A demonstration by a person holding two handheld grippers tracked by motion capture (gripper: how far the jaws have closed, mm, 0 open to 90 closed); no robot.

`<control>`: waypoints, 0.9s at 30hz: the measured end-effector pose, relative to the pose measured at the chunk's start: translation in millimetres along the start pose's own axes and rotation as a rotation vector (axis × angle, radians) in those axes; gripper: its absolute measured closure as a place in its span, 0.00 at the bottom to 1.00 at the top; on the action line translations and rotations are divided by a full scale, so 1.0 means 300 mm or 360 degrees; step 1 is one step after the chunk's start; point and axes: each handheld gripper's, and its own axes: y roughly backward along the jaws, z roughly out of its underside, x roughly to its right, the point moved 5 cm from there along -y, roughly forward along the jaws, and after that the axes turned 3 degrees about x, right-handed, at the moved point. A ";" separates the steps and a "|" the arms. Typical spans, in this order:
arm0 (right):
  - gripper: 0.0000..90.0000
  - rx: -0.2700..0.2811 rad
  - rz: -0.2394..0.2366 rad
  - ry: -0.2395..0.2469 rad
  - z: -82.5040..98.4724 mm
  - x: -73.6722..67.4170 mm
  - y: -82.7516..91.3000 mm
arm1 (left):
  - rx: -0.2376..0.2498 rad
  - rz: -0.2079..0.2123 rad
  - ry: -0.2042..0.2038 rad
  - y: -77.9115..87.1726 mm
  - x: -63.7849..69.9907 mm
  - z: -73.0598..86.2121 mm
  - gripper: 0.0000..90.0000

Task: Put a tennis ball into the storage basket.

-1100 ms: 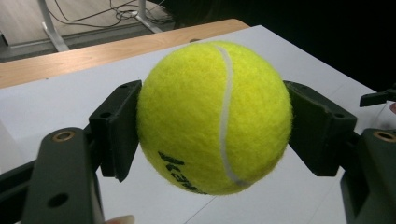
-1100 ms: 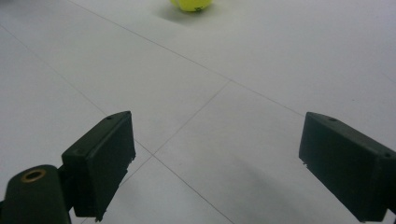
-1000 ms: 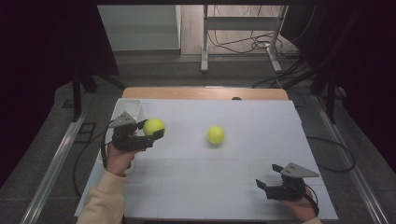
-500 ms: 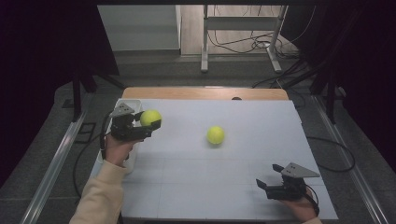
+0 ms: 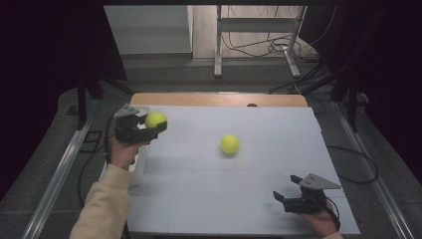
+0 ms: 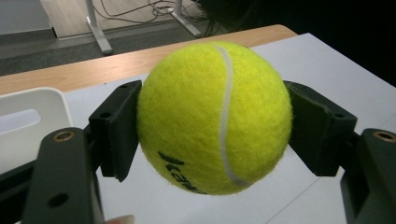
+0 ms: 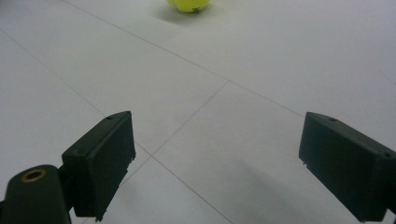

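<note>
Ball (image 6: pixel 215 116) sits clamped between left hand-held gripper (image 5: pixel 149 127) jaws.

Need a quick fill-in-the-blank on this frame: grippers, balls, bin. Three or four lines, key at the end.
1. The left gripper is shut on a ____ ball.
2. The second tennis ball lies on the ____ table, untouched.
3. The right gripper has its jaws ____, with nothing between them.
4. The number of tennis balls in the high view is ____.

Missing words: tennis; white; open; two
</note>
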 end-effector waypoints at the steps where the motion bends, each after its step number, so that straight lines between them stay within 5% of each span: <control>1: 0.12 0.0000 0.0001 0.0000 0.000 0.000 0.000 | -0.0003 -0.0003 0.0003 0.000 -0.003 0.000 0.29; 27: 0.12 -0.0010 0.0012 -0.0003 0.002 0.002 0.002 | -0.0025 -0.0084 -0.0031 -0.027 -0.058 -0.062 0.29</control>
